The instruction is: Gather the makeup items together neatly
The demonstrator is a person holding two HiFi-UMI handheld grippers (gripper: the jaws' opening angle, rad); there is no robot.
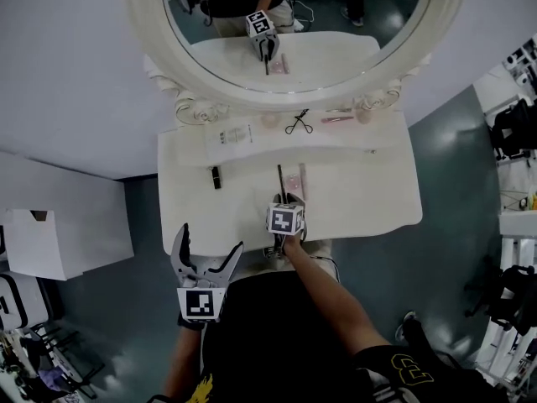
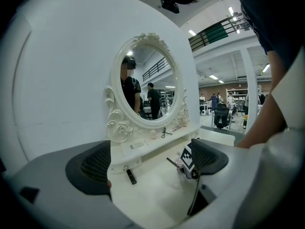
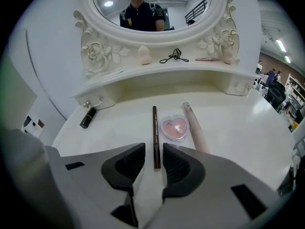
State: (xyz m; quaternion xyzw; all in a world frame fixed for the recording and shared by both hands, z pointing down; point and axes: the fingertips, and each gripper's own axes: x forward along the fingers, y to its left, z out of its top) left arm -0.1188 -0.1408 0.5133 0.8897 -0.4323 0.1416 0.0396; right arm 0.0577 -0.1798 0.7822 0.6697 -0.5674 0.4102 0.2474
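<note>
The step in hand looks like setting down the slim dark-brown eyeliner pencil (image 3: 155, 132). It lies flat at the centre of the right gripper view, just left of the pink heart-shaped blush compact (image 3: 175, 127) and the pale pink tube (image 3: 195, 130). The right gripper (image 3: 153, 163) has its jaws narrowly apart around the pencil's near end, not pressing on it. The left gripper (image 2: 147, 162) gapes wide and empty. Next, I judge, the right gripper should back off without nudging the pencil, then go for the black lipstick (image 3: 88, 118) at the left.

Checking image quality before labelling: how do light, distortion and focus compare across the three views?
Head view: dim, floor murky, only the white vanity top reads bright. Left gripper view: heavy fisheye bending, black corners, near jaws soft. Right gripper view: evenly lit, brown pencil and heart-shaped blush crisp, ceiling lights glaring in the mirror.
</note>
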